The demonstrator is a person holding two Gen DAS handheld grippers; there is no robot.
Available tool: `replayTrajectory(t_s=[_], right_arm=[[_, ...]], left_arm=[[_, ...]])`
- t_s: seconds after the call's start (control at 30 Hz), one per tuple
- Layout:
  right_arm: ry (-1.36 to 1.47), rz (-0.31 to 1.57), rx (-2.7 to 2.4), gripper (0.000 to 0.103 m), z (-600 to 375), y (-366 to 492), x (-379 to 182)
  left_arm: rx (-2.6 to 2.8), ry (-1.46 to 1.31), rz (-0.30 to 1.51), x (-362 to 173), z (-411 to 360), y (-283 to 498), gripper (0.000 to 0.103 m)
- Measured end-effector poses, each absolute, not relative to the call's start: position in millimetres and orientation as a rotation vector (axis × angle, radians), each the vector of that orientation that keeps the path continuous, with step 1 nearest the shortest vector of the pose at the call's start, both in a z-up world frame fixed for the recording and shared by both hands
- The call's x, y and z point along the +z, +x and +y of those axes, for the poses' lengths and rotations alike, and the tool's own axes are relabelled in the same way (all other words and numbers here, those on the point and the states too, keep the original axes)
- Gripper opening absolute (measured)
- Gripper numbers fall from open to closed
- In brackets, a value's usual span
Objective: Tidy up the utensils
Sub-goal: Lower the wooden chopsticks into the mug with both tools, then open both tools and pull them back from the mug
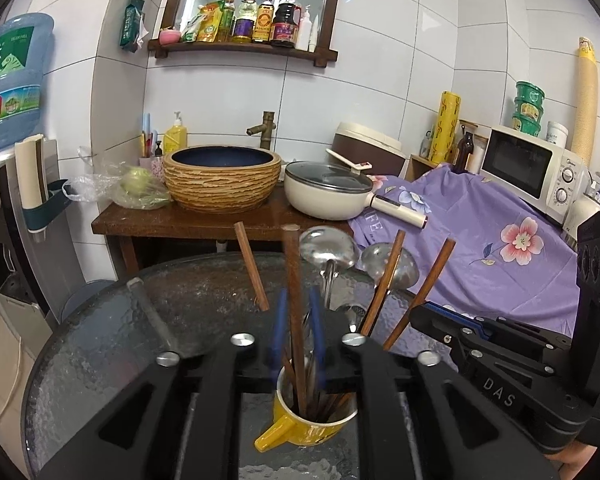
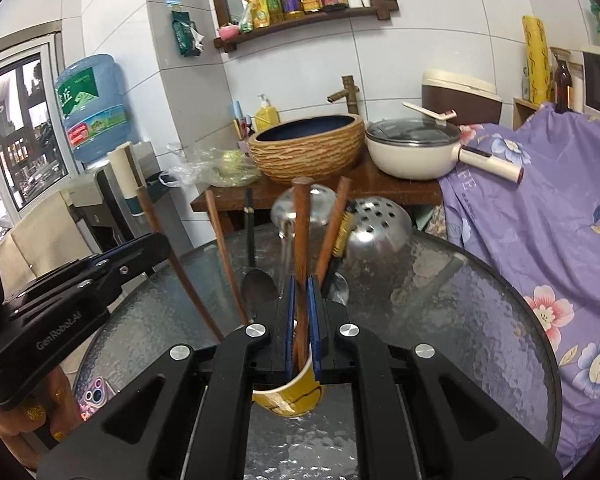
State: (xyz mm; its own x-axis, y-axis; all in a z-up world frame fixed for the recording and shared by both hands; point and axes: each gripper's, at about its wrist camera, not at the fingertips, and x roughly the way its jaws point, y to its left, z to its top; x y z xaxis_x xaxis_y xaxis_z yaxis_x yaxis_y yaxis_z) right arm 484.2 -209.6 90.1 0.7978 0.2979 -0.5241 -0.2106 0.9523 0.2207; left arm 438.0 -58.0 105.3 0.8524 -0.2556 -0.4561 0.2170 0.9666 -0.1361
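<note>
A yellow mug stands on the round glass table and holds wooden chopsticks, a steel ladle and a slotted steel spoon. In the left wrist view my left gripper has its blue pads slightly apart around one upright wooden chopstick. In the right wrist view my right gripper has its pads closed on a wooden chopstick that stands in the mug. The slotted spoon and ladle lean behind it. Each gripper's body shows at the edge of the other's view.
Behind the table stands a wooden counter with a woven basin, a lidded white pan and a bagged vegetable. A purple floral cloth covers the right side, with a microwave. A water dispenser is on the left. A phone lies at the table's left edge.
</note>
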Motion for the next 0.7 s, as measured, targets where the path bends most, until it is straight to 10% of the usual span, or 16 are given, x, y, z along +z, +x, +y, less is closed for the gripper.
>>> replayTrajectory(t_s=[0.43,0.7], right_arm=[[0.192,0.543,0.245,0.052,-225.5,427.0,70.6],[0.083,0.424,0.199,0.077,-210.4,317.4,50.5]], left_arm=[[-0.220,-0.112,0.392,100.9,-30.6,374.2,0.092],[-0.184,-0.086,0.401,58.6,-13.1,286.7,0.096]])
